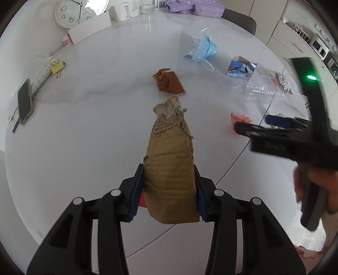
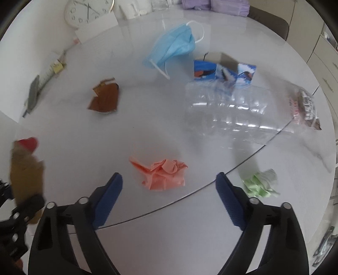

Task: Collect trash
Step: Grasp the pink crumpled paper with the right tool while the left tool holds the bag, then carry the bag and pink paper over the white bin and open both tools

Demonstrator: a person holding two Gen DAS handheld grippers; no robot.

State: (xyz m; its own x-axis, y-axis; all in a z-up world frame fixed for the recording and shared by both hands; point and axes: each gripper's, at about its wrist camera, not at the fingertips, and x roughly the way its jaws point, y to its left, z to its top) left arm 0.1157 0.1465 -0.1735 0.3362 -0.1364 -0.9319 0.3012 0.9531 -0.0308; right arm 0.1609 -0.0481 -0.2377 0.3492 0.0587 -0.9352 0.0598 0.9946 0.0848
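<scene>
Your left gripper (image 1: 169, 190) is pinching a brown paper bag (image 1: 171, 165) between its blue pads, one pad on each side, and the torn, crumpled top of the bag points away from you over the white bench (image 1: 84, 127). Hold that squeeze steady so the bag does not slip or twist. Your right gripper (image 2: 169, 198) is spread wide with nothing between its pads, and it hangs just above the pink crumpled paper (image 2: 162, 175), which lies on the bench a little beyond the fingertips. That pink paper looks like the next piece to pick up. Bring the right gripper down so the paper sits in the middle between the two pads, then squeeze gently until it is caught. The picture is blurry, so slow your hand before you close. Just to the right of the pink paper is a green crumpled paper (image 2: 262, 184), so take care not to push it off the near edge. Farther away lie a clear plastic bottle (image 2: 232, 114), a blue face mask (image 2: 173, 48), a small blue and white carton (image 2: 226, 72) and a brown wrapper (image 2: 105, 97). These are all still waiting on the bench. The clock (image 2: 88, 12) at the far left is not trash, so leave it.
</scene>
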